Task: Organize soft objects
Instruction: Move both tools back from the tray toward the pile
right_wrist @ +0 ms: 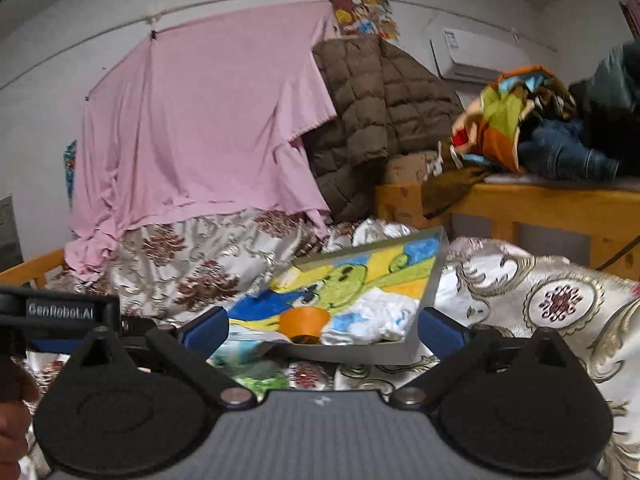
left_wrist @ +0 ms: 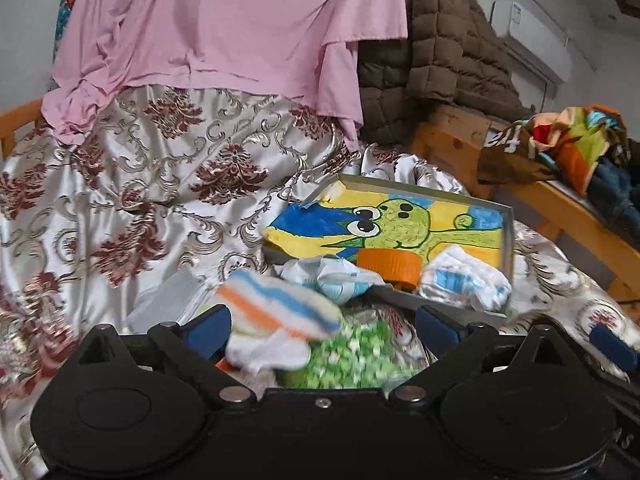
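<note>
1. Left gripper (left_wrist: 322, 322) is spread wide, its blue fingers (left_wrist: 210, 322) gripping nothing; a striped sock (left_wrist: 280, 312) with orange and blue bands lies blurred between them, loose from both pads, above a green-and-white patterned cloth (left_wrist: 348, 360).
2. Right gripper (right_wrist: 324, 330) is likewise released, jaws far apart and empty, pointing toward the tray.
3. Shallow grey tray (left_wrist: 508, 240) sits tilted on the bed's silver-and-maroon brocade cover (left_wrist: 140, 200); its floor carries a bright cartoon drawing (left_wrist: 384, 224) in blue, yellow and green.
4. Inside the tray, at the near edge, an orange cup-like thing (left_wrist: 390, 266) lies on its side.
5. Just beside it, in the tray's near right corner, rests a bunched white sock with blue stripes (left_wrist: 468, 280).
6. Another crumpled white-and-pale-blue cloth (left_wrist: 332, 280) drapes over the tray's near left rim, partly in and partly out.
7. From the right wrist view the same tray (right_wrist: 430, 280) shows the orange thing (right_wrist: 304, 322) and the white bundle (right_wrist: 372, 318) touching along its front wall.
8. Behind, a pink sheet (left_wrist: 224, 28) hangs over the bed, a brown quilted coat (left_wrist: 440, 64) beside it, and colourful clothes (left_wrist: 572, 140) heap on a wooden frame (left_wrist: 452, 140) to the right.
</note>
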A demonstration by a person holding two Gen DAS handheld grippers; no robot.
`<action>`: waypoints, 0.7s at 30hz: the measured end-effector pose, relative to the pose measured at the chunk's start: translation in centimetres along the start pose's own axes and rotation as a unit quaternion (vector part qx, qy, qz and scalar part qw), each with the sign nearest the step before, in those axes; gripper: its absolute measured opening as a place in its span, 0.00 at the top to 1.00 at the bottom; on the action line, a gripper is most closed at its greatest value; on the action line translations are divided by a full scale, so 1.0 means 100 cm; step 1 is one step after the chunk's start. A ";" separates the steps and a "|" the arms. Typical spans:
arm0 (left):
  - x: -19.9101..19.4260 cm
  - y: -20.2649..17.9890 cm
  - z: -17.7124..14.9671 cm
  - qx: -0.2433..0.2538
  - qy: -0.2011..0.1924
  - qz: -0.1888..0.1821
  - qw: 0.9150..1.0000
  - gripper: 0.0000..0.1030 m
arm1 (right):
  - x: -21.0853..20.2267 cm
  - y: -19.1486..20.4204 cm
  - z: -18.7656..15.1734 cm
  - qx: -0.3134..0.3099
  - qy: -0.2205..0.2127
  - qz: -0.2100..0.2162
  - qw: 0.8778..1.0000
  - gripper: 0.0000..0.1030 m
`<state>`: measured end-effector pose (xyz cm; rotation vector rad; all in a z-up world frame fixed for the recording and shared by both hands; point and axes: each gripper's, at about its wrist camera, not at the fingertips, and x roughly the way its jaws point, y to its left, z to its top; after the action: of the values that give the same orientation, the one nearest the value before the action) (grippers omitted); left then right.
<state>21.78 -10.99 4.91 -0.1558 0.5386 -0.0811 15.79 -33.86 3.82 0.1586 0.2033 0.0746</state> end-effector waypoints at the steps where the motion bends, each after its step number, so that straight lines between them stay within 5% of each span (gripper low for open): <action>1: -0.012 0.002 -0.003 0.003 -0.003 -0.003 1.000 0.03 | -0.009 0.004 0.000 0.007 -0.001 0.001 1.000 0.00; 10: -0.083 0.016 -0.040 0.015 -0.017 -0.001 1.000 0.01 | -0.068 0.020 -0.017 0.037 0.020 -0.018 0.999 0.00; 21: -0.085 0.034 -0.068 -0.005 -0.001 0.000 1.000 0.01 | -0.082 0.024 -0.024 0.052 0.033 -0.029 0.998 0.00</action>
<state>11.13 -7.46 2.83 -0.1654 0.5374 -0.0794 7.18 -31.82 3.48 0.2546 0.2768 0.0113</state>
